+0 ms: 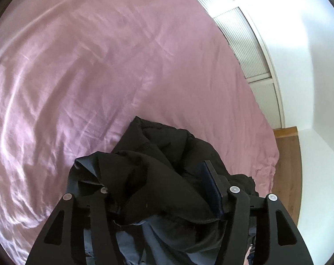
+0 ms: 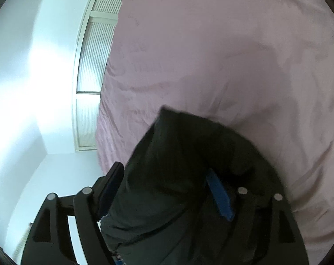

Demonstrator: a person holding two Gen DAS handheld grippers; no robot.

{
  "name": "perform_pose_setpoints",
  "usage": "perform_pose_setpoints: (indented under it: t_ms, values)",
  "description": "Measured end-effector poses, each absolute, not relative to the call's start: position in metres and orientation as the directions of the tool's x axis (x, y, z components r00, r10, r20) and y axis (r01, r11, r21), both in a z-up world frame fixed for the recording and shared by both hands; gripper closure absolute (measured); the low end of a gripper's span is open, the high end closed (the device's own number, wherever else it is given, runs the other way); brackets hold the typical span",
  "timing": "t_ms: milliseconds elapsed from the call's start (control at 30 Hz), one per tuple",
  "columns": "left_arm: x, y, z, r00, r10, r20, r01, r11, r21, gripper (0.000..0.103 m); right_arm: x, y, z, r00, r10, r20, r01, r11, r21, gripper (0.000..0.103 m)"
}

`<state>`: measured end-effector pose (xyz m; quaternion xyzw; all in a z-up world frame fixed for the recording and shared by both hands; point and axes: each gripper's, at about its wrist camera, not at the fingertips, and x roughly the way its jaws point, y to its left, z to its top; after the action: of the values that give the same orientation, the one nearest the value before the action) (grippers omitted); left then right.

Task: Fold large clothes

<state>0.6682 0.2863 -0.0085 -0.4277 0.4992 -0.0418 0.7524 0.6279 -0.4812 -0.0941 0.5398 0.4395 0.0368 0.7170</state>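
A black garment [image 1: 158, 145] with a grey-blue lining lies crumpled on the pink bed sheet [image 1: 100, 66] near the bed's edge. My left gripper [image 1: 164, 165] stands open over it, with bunched cloth lying loosely between the fingers. The cloth hides the left finger, and the right finger's dark pad [image 1: 211, 183] shows bare. In the right wrist view the same dark garment [image 2: 189, 145] fills the gap of my right gripper [image 2: 163, 167]. That gripper is open wide, and its blue pad [image 2: 220, 196] faces the cloth without pressing it.
The pink sheet [image 2: 233, 44] spreads wide beyond the garment. A ribbed glass panel in a white frame [image 1: 244, 39] and a white wall [image 1: 317, 77] run along the bed's side. Wooden floor [image 1: 286, 154] shows past the bed's corner.
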Motion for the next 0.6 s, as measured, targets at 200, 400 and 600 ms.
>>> perform_pose_setpoints:
  t_ms: [200,400,600]
  values:
    - [0.664,0.292,0.012,0.538,-0.491,-0.685,-0.354,0.606,-0.712,0.038,0.627,-0.483,-0.056,0.625,0.455,-0.635,0.371,0.543,0.754,0.026]
    - [0.655,0.303,0.029,0.574,-0.491,-0.656,-0.365,0.564,-0.741,0.035,0.611,-0.456,-0.002,0.633,0.398,-0.664,0.237,0.716,0.656,0.026]
    - [0.643,0.322,0.045,0.626,-0.483,-0.612,-0.363,0.515,-0.777,0.027,0.594,-0.418,0.029,0.62,0.384,-0.684,0.105,0.823,0.558,0.026]
